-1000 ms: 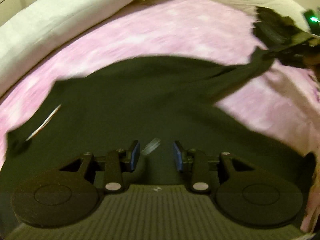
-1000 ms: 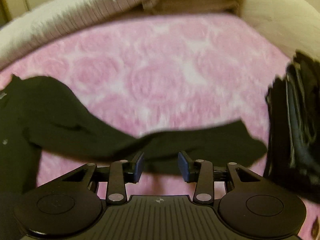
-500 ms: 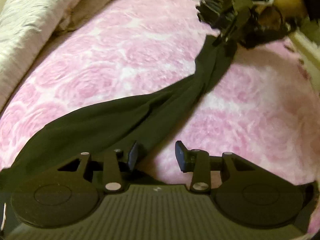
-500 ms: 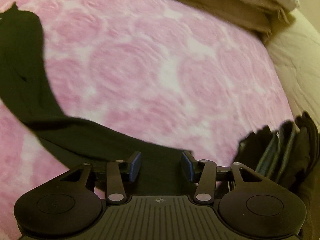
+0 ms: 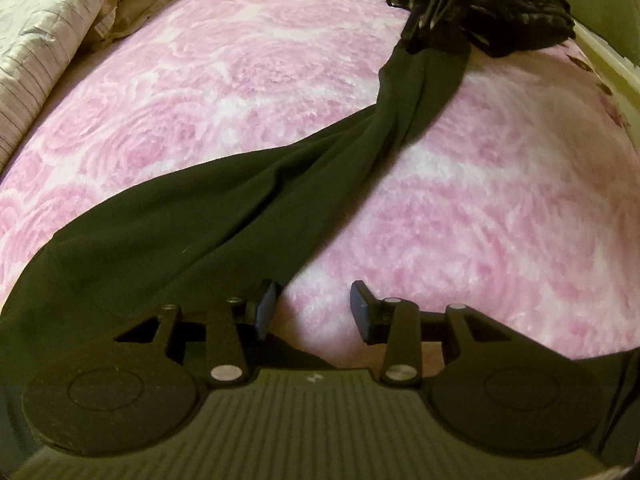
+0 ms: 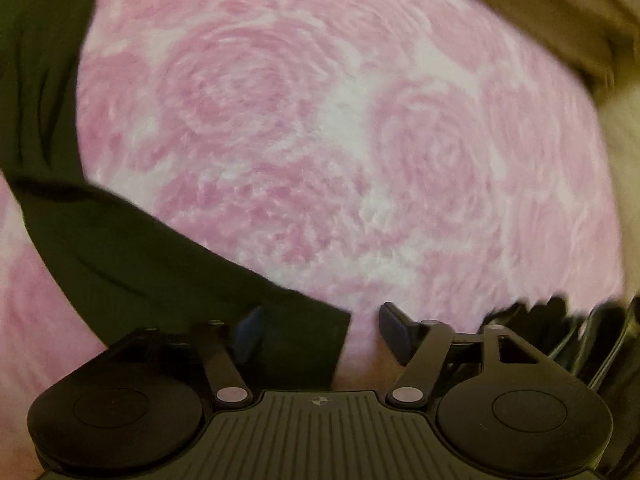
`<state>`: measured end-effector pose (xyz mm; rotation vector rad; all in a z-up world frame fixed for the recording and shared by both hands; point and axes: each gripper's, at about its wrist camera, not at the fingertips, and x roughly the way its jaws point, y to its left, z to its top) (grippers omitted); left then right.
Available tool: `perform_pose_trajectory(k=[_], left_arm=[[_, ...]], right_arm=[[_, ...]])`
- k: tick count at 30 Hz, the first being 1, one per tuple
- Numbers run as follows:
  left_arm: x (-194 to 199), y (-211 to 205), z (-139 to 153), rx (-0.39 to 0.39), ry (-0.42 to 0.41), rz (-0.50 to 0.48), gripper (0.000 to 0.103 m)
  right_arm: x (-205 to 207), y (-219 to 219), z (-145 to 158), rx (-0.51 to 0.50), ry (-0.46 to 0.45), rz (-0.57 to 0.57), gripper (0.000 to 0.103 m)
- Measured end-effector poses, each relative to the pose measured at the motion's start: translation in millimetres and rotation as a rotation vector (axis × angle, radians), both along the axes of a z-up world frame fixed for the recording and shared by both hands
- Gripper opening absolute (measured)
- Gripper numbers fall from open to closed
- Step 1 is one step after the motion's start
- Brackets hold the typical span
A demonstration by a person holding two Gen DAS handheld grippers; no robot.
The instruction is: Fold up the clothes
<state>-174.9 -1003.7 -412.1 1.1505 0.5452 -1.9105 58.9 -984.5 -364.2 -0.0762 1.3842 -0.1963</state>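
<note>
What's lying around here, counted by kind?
Dark garment stretched across the bed: 1
Pile of dark clothes: 1
Pink rose blanket: 1
Beige pillows: at least 1
Hand-held grippers, left and right: 2
Total: 6

Garment lies on blanket, running from 7 to 1 o'clock; pillows at 10 o'clock.
</note>
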Motion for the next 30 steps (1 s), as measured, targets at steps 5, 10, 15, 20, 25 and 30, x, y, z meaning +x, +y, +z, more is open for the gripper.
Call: perform_pose_trajectory(k=[5,10,15,20,25,30], left_arm=[[7.9,3.7,14.0,-0.017,0.026,0.011,0.036],[31.1,4.5,30.9,-0.021,0.085,0.081,0.036],[43.6,-2.6,33.5,-0.013,0.078,0.134,0.036],[37.7,-9.5,28.5,-0.010,0.059,0.119,0.036],[21.0,-11.5,21.9,-0.005,0.029,0.054,0.036],[10.4,-8.3,17.0,-0.003,0.014,0.015,0.036]], right_arm=[[-39.6,66.2,54.2,-0.192,-0.228,0.077,0.010],[-141.0,156.7,75.5,-0.310,-0.282,0.221,0.011],[-211.9,190.1,34.5,-0.176,-0.006,0.189,0.017],[-217.6,181.4,44.2,-0.072,-0.055,-0.064,0.036],[-172.0,129.9,45.6,0.002,-0.191,-0.282,0.053],[-141.0,75.6,17.9,0.060,-0.181,-0.368,0.053]])
